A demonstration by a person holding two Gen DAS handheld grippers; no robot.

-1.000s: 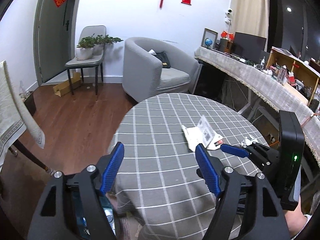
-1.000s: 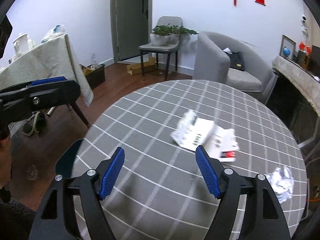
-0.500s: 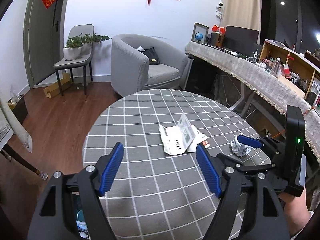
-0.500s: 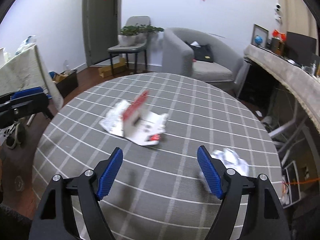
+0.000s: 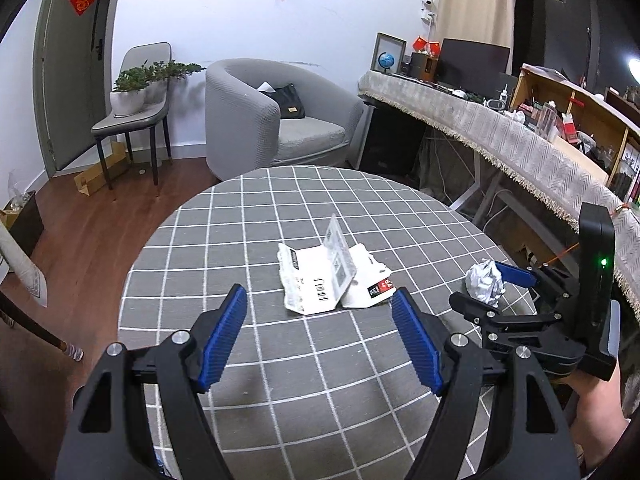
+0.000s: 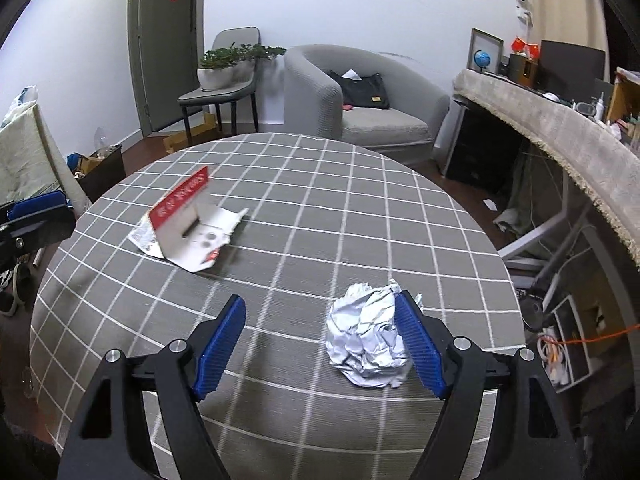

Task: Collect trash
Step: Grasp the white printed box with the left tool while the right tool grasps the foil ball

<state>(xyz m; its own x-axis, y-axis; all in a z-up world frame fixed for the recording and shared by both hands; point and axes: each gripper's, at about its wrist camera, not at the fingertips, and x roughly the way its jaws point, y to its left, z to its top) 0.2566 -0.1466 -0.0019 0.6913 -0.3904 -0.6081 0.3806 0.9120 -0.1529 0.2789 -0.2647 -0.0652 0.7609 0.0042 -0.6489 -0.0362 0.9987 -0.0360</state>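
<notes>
On a round table with a grey checked cloth lies an opened-out white carton, one flap standing up. My left gripper hangs open just short of it, nothing between its fingers. A crumpled white paper ball sits near the table's right edge. My right gripper is open around it. The ball rests by the right finger, and the left finger is well clear. The right wrist view has the carton at the left. In the left wrist view the right gripper straddles the ball.
A grey armchair with a black bag stands beyond the table, and a chair with a potted plant is left of it. A long cloth-covered counter runs along the right. Cardboard boxes and a bin sit on the wooden floor at left.
Both grippers moved forward over the table. The left one closed in on the carton. The right one swung right, and the paper ball now lies between its fingers.
</notes>
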